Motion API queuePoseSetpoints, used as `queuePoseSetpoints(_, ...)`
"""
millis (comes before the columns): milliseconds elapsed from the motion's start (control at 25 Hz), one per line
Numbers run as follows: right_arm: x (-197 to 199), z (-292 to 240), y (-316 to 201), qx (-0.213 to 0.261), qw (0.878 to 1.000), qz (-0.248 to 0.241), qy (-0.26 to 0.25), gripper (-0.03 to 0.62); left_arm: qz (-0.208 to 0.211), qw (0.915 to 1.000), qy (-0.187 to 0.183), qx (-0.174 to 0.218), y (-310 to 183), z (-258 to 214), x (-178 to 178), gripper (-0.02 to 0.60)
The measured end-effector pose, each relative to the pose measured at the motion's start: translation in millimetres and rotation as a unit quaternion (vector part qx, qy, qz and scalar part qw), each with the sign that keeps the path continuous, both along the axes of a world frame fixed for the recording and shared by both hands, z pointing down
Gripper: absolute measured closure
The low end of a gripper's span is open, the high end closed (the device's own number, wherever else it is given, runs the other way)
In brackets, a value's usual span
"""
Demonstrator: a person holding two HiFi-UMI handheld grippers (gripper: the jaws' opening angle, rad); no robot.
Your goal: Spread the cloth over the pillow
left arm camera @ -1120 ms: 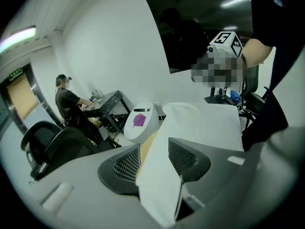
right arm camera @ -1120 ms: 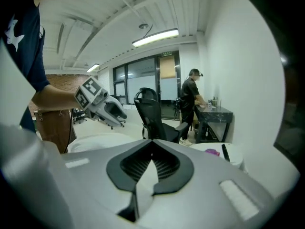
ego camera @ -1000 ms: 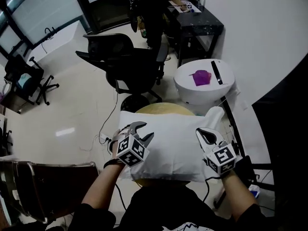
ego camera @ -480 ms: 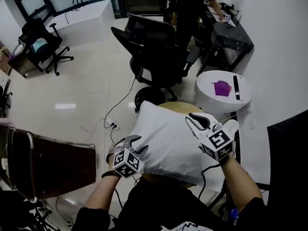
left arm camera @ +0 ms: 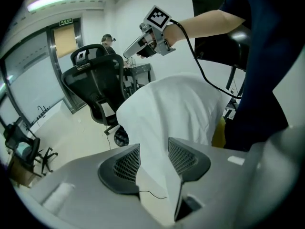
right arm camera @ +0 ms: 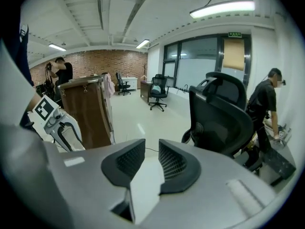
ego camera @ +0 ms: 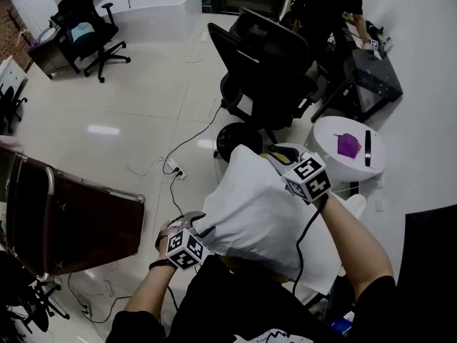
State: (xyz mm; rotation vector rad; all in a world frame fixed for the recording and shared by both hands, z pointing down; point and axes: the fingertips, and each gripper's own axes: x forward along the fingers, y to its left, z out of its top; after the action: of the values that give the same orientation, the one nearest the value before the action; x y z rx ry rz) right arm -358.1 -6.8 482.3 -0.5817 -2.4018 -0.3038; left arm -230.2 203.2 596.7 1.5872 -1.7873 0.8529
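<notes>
Lifting the white cloth (ego camera: 253, 209) on a slant just this side of the black office chair (ego camera: 268, 63), likely to shake it flat before laying it; cannot tell the pillow apart from the white bulk. Threading the low corner, farthest from the chair, between the parted jaws of the left gripper (ego camera: 187, 221), against one pad only, unpinched. Propping the corner nearest the chair high at the right gripper (ego camera: 280, 153), jaws opening, white low in the gap, probably letting go. Right of the chair, a round white table (ego camera: 332, 138); left and well apart, a brown panel (ego camera: 78, 220); beyond, a standing person (ego camera: 335, 6). Chair perhaps close enough to snag.
</notes>
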Motion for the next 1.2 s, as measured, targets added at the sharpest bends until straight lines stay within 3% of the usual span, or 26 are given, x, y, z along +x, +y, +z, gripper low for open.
queuePoseSetpoints(320, -50.9, 73.4, 17.9, 0.025, 0.996, -0.025, 0.084, 0.485, -0.027, 0.9984, 0.044, 0.021, 29.3, 15.0, -6.0, 0.406)
queuePoseSetpoints(520, -65.7, 103.8, 31.5, 0.033, 0.992, -0.046, 0.116, 0.485, -0.048, 0.9970, 0.061, 0.009, 52.2, 25.3, -22.5, 0.407)
queuePoseSetpoints(800, -69.6, 157.0, 31.1, 0.044, 0.979, -0.051, 0.195, 0.464, 0.002, 0.9884, 0.152, 0.003, 47.7, 45.3, 12.2, 0.407)
queuePoseSetpoints(960, -69.8, 182.1, 22.7, 0.042, 0.970, -0.037, 0.238, 0.428, 0.013, 0.9839, 0.178, -0.004, 46.9, 57.5, 24.8, 0.405)
queuePoseSetpoints(1200, -62.6, 211.5, 26.3, 0.038, 0.950, -0.043, 0.307, 0.424, 0.027, 0.9793, 0.200, -0.013, 35.0, 70.2, 35.0, 0.407)
